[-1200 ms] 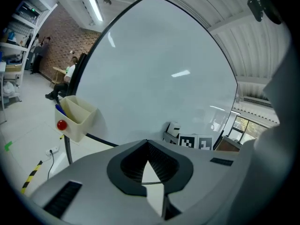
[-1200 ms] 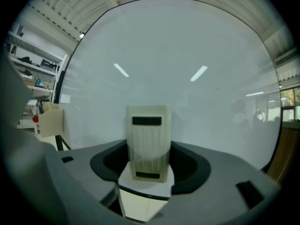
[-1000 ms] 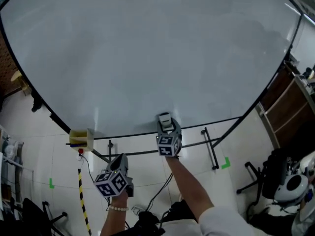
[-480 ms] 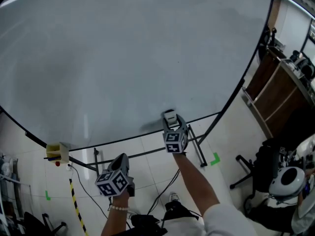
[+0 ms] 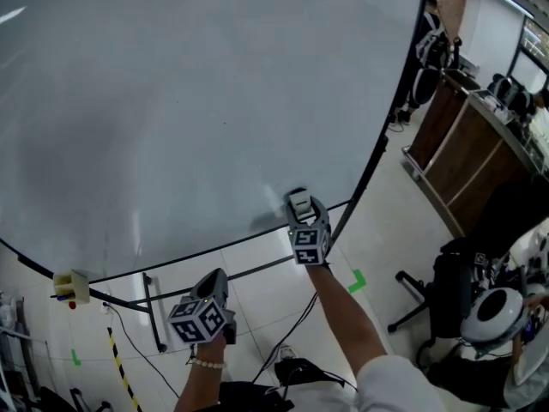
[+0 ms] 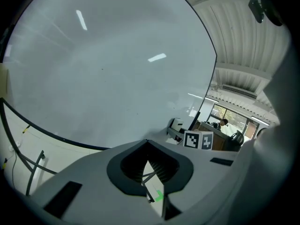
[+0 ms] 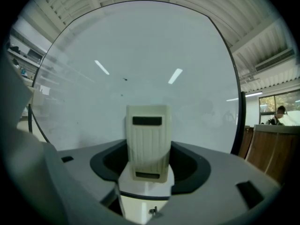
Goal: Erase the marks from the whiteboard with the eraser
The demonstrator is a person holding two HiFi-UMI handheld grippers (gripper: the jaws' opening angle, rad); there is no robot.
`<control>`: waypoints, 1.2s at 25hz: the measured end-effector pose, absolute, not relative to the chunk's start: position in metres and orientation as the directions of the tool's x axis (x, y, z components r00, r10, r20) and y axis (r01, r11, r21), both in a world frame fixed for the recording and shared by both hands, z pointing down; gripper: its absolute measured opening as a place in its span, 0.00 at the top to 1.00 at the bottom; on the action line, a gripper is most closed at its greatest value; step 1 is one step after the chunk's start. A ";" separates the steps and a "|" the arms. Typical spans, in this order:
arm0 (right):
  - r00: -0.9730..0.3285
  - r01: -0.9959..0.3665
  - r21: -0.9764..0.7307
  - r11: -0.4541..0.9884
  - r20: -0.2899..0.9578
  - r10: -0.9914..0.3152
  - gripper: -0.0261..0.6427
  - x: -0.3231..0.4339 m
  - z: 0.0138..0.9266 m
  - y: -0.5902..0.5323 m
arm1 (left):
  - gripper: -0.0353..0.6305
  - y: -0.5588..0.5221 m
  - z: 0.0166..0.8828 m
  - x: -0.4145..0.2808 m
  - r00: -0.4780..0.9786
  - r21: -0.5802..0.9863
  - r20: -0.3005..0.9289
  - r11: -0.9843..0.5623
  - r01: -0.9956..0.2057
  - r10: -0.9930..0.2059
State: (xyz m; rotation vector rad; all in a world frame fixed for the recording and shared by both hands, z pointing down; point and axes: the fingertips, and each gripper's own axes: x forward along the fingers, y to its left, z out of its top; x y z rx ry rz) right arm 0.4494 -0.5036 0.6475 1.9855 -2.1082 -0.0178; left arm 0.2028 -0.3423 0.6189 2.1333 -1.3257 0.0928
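The whiteboard (image 5: 189, 101) fills most of the head view, wiped grey-white with faint smears and a tiny dark speck (image 7: 125, 79). My right gripper (image 5: 300, 213) is shut on a beige ribbed eraser (image 7: 146, 142), which it holds against the board's lower part, close to the dark right edge (image 5: 377, 144). The eraser (image 5: 297, 199) shows above the gripper's marker cube. My left gripper (image 5: 214, 286) hangs lower and to the left, off the board, shut with nothing in it (image 6: 152, 172).
A yellow box (image 5: 70, 286) hangs at the board's lower left. Black stand legs (image 5: 154, 316) and a cable run over the tiled floor below. A wooden counter (image 5: 467, 144), an office chair (image 5: 429, 307) and a person (image 5: 426, 33) are to the right.
The right gripper has carried the eraser to the right along the board's lower part, nearer its right edge. The head view has swung right with it. The left gripper stays low.
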 end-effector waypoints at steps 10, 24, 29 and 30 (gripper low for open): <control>-0.019 -0.983 0.174 0.055 0.198 -0.980 0.54 0.572 0.681 -0.517 | 0.96 -0.347 0.646 0.283 0.541 0.429 0.427 -0.364 -0.826 -0.724; -0.019 -0.992 0.118 0.045 0.213 -0.977 0.55 0.666 0.700 -0.531 | 0.96 -0.344 0.679 0.294 0.526 0.414 0.498 -0.344 -0.843 -0.689; -0.074 -0.992 0.081 0.095 0.236 -0.969 0.55 0.672 0.713 -0.532 | 0.96 -0.340 0.687 0.283 0.515 0.418 0.509 -0.325 -0.848 -0.690; -0.084 -0.992 0.076 0.105 0.240 -0.967 0.55 0.671 0.715 -0.532 | 0.96 -0.339 0.688 0.280 0.512 0.418 0.510 -0.321 -0.850 -0.691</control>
